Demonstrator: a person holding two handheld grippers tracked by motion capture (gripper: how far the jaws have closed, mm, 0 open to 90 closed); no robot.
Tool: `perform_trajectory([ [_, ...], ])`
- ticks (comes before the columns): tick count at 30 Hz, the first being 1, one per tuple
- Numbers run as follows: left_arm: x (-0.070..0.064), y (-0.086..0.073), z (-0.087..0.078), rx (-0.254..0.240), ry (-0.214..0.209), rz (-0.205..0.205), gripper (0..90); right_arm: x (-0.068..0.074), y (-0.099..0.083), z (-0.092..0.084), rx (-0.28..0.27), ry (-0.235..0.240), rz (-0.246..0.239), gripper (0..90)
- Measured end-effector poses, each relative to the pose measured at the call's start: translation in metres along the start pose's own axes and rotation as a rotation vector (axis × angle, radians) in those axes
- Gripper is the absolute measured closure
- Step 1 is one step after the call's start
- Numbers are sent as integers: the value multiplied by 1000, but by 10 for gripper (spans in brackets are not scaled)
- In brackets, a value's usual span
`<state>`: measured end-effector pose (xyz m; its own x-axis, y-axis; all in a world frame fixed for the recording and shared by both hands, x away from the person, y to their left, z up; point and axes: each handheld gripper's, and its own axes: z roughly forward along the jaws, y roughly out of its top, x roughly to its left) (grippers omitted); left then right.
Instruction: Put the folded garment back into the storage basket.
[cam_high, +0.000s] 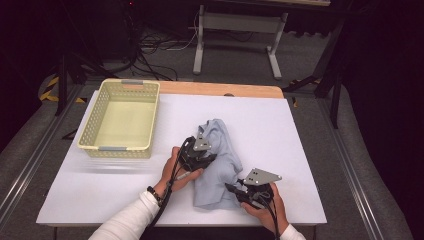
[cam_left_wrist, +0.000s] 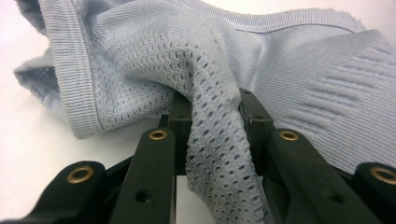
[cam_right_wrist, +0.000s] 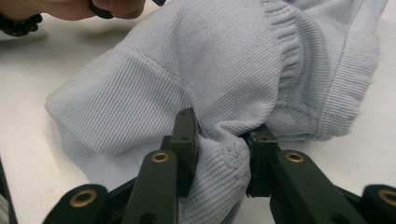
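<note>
Both tongs are clamped on the same garment. High view: left gripper (cam_high: 199, 156) sits at the mid-left edge of the light blue garment (cam_high: 218, 162), held by the left hand (cam_high: 176, 170); its jaw state is too small to read from here. Right gripper (cam_high: 242, 192) is at the garment's near right corner, right hand (cam_high: 265, 205) behind it, grey plate on top. The garment lies crumpled near the front centre of the white table (cam_high: 280, 135), stretched between the two grippers. A yellow perforated basket (cam_high: 100, 146) stands well apart at the table's far left, nothing visible in it. White sleeves come in from the bottom edge.

Left gripper view: jaws pinch a fold of the garment's mesh panel (cam_left_wrist: 219, 140); the fold runs down between the pads, and the fabric is pressed on both sides. A ribbed hem band (cam_left_wrist: 77, 84) hangs at the left, and plain ribbed knit spreads to the right. White table surface shows underneath.

Right gripper view: jaws squeeze a bunched wad of ribbed knit (cam_right_wrist: 224, 156), pads in contact on both sides. The rest of the garment is piled beyond, with a ribbed cuff or hem (cam_right_wrist: 345, 88) at the right. Left hand with a dark bead bracelet (cam_right_wrist: 18, 25) is at the top left, touching the garment's far edge. Garment rests on the table.
</note>
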<state>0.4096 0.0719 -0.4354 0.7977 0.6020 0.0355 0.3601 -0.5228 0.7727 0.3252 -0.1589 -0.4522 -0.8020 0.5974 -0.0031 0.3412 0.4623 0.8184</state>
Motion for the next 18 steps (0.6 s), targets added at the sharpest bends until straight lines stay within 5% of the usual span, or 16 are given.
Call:
perform_trajectory([
  [18, 0, 26, 5, 2, 26, 45, 721, -9, 2, -7, -46, -46, 17, 707],
])
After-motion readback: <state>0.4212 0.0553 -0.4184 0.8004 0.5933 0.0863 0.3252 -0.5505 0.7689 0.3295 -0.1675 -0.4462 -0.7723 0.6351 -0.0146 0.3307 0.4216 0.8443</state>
